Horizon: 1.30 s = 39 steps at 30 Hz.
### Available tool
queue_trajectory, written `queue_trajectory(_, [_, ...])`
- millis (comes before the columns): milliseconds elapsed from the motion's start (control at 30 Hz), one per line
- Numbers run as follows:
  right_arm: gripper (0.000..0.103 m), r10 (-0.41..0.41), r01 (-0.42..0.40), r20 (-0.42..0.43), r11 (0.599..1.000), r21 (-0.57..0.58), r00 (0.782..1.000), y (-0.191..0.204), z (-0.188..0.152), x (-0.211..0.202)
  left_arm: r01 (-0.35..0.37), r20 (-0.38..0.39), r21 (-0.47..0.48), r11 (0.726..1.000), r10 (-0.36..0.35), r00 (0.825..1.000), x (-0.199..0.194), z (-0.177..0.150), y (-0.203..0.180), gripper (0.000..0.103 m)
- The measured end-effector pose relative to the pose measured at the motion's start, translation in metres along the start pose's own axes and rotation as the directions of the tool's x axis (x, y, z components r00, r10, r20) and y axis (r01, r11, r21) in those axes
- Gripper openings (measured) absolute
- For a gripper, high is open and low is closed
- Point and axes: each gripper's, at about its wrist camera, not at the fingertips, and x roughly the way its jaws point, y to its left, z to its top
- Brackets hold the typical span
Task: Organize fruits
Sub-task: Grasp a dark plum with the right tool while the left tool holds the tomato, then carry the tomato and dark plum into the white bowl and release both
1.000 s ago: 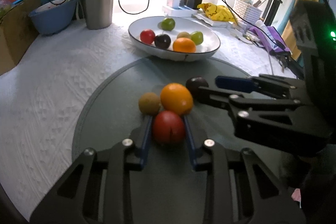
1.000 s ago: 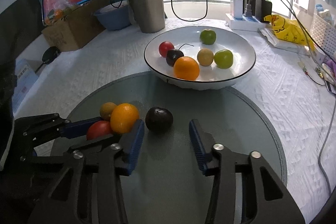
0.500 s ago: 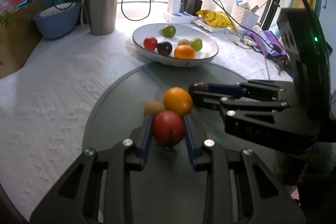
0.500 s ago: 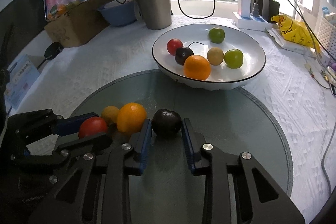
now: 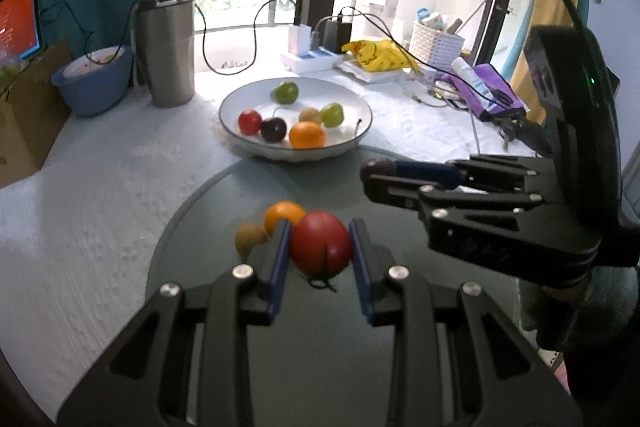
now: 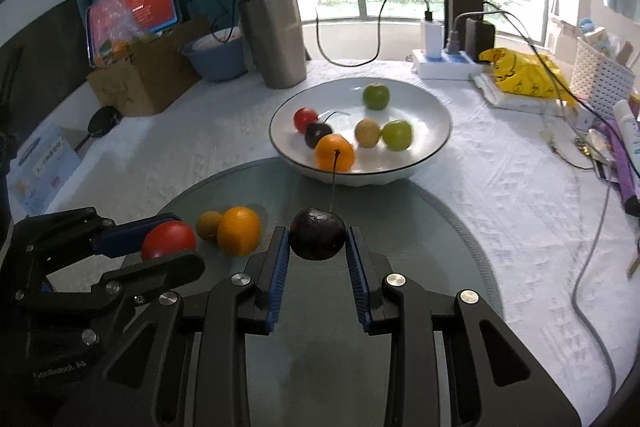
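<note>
White-clothed tabletop (image 6: 168, 143): left claw (image 5: 320, 247) gripped red fruit (image 5: 321, 247), right claw (image 6: 318, 241) dark cherry (image 6: 317, 239) — either could slip short of the bowl (image 6: 436, 143) at 12 o'clock

We see our left gripper (image 5: 319, 247) and right gripper (image 6: 318, 247), both black with cut-out arms. Each finger has a blue ribbed pad (image 6: 279, 269). Round silver screws (image 5: 241, 271) shine on the arms. A small green light (image 5: 591, 79) glows at the right edge.

White-clothed table (image 6: 500, 179): round grey mat (image 6: 448, 239), white bowl (image 6: 436, 147), steel tumbler (image 6: 276, 39).
</note>
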Motion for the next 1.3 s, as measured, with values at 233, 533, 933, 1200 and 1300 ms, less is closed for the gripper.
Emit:
queue_trajectory(233, [0.031,-0.006,0.006,0.032,1.000,0.019,0.999,-0.016,0.009,-0.008,-0.020,0.011,0.017,1.000,0.020,1.000,0.004,0.016,-0.003,0.031])
queue_trajectory(533, [0.031,0.000,-0.001,0.042,1.000,0.031,0.999,-0.033,0.024,0.001,-0.037,0.013,0.013,0.999,0.037,0.999,0.025,0.042,0.008,0.031])
queue_trajectory(933, [0.031,0.028,-0.028,0.029,0.999,0.026,0.999,-0.042,0.048,0.032,-0.053,-0.016,-0.031,0.998,0.052,0.999,0.066,0.066,0.034,0.031])
queue_trajectory(1200, [0.031,0.029,-0.029,0.018,0.999,0.038,0.999,-0.051,0.056,0.047,-0.061,-0.021,-0.049,0.997,0.060,0.998,0.087,0.078,0.049,0.031])
queue_trajectory(1300, [0.031,0.021,-0.021,0.022,0.999,0.035,1.000,-0.053,0.062,0.051,-0.065,-0.011,-0.046,0.997,0.065,0.998,0.093,0.086,0.056,0.031])
